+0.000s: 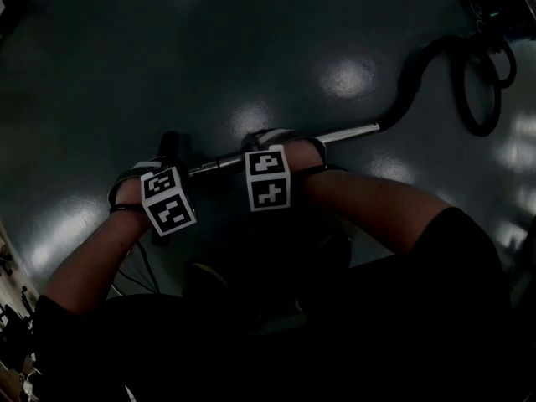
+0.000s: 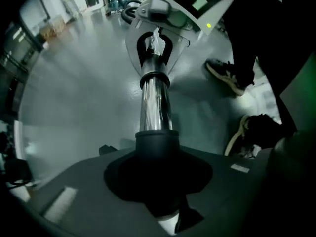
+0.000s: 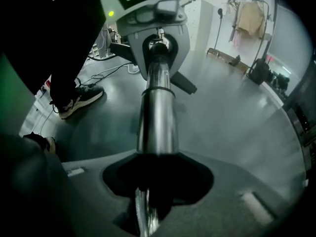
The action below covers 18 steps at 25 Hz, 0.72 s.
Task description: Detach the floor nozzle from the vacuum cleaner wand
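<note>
The chrome wand [image 1: 343, 132] lies across the dark floor, and its black hose [image 1: 414, 69] runs off to the upper right. At the wand's left end is the black floor nozzle [image 1: 172, 145]. My left gripper [image 1: 170, 182] points down at it, and its jaws are closed round the nozzle's black neck collar [image 2: 157, 144], where the chrome tube [image 2: 155, 100] enters. My right gripper [image 1: 268, 164] is shut on the wand [image 3: 158, 117] a short way to the right. In the right gripper view, the nozzle's black body [image 3: 183, 84] shows behind the left gripper.
The hose loops in a coil [image 1: 481, 90] at the far right. The person's shoes [image 2: 229, 75] stand close beside the wand. Cables [image 3: 103, 73] trail on the floor at the left, and a clothes rack [image 3: 249, 19] stands by the far wall.
</note>
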Tool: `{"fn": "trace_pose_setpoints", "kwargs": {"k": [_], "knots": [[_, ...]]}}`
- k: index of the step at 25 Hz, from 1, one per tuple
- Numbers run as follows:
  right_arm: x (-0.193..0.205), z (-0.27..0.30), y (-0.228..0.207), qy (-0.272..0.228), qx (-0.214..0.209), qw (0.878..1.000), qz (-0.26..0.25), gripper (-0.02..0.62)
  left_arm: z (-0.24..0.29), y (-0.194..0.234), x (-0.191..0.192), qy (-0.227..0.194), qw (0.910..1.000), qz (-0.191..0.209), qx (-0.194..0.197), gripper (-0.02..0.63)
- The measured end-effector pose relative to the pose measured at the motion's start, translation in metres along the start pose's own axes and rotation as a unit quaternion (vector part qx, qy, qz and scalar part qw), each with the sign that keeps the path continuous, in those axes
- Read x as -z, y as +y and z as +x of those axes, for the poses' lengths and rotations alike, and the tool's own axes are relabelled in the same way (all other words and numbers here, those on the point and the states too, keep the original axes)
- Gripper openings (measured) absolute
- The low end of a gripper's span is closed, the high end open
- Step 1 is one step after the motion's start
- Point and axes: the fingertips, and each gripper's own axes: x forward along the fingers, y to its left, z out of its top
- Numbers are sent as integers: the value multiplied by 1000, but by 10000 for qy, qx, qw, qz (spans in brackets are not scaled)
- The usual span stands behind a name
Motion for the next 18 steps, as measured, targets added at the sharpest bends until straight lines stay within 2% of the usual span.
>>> {"fn": "trace_pose_setpoints", "kwargs": {"k": [2,4,5,6,7,9,11,13,15,16,18], "knots": [[-1,-1,-3,-33,12,10000,65,135,0,13,3,91,9973,257,-679,122],[-3,-2,-6,-85,-6,9998,165,134,-1,25,6,196,9907,515,-1240,120],[-4,-3,-6,-106,-20,9997,202,133,-1,27,7,205,9892,574,-1334,118],[-5,-3,-5,-116,-35,9997,217,133,0,26,7,156,9907,553,-1236,117],[-5,-3,-4,-114,-47,9997,208,133,1,21,6,46,9944,457,-954,117],[-4,-3,-1,-95,-60,9998,149,133,1,6,2,-266,9995,165,-100,117],[-4,-3,1,-76,-36,9999,93,132,-1,-4,-1,-476,9969,-36,627,114],[-3,-4,1,-55,35,10000,47,132,-3,-8,4,-431,9915,-241,1205,117],[-2,-4,0,-37,122,9999,-10,132,-8,-18,1,-481,9784,-541,1935,117],[-2,-5,0,-30,161,9999,-42,132,-13,-24,-4,-583,9679,-698,2344,117],[-3,-6,0,-16,234,9996,-130,132,-22,-38,-10,-667,9397,-1045,3189,118]]}}
